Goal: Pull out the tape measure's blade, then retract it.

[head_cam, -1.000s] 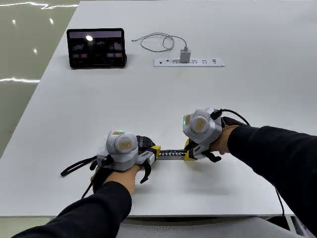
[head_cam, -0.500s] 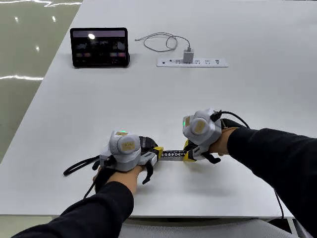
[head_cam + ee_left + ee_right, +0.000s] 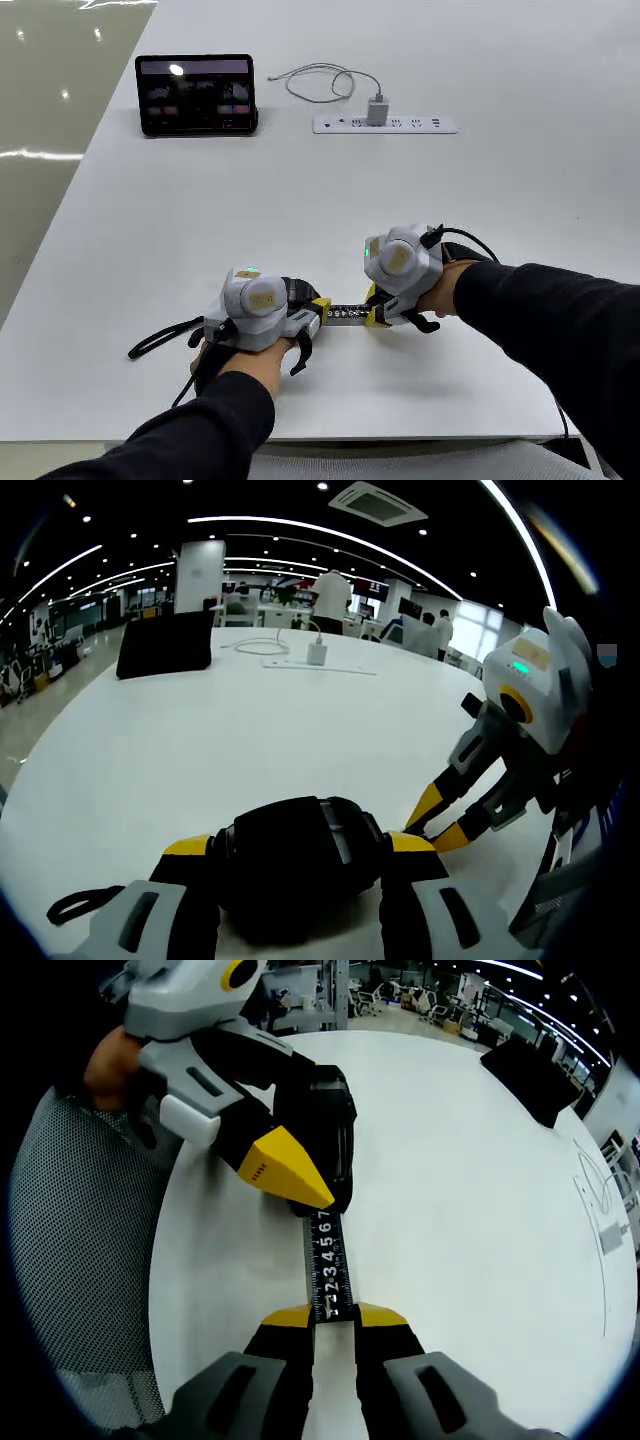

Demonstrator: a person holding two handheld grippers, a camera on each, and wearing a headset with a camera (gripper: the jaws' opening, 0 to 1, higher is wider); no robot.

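Observation:
The black tape measure case [image 3: 295,865] lies on the white table, and my left gripper [image 3: 300,846] is shut on it, yellow tips on either side. In the head view the case [image 3: 299,293] sits at the near table edge under the left gripper [image 3: 312,312]. A short stretch of the blade [image 3: 326,1265] with printed numbers runs from the case [image 3: 325,1130] to my right gripper [image 3: 331,1315], which is shut on the blade's end. The blade [image 3: 346,313] spans the small gap between the left gripper and the right gripper [image 3: 372,316]. The right gripper [image 3: 440,825] also appears in the left gripper view.
A dark tablet [image 3: 196,94] stands at the back left of the table [image 3: 300,200]. A white power strip [image 3: 385,124] with a plugged charger [image 3: 377,109] and coiled cable [image 3: 318,84] lies behind the centre. A black strap [image 3: 158,337] trails left of the left gripper. People stand far behind.
The two grippers have come closer together and the visible stretch of blade is shorter. Both keep their hold.

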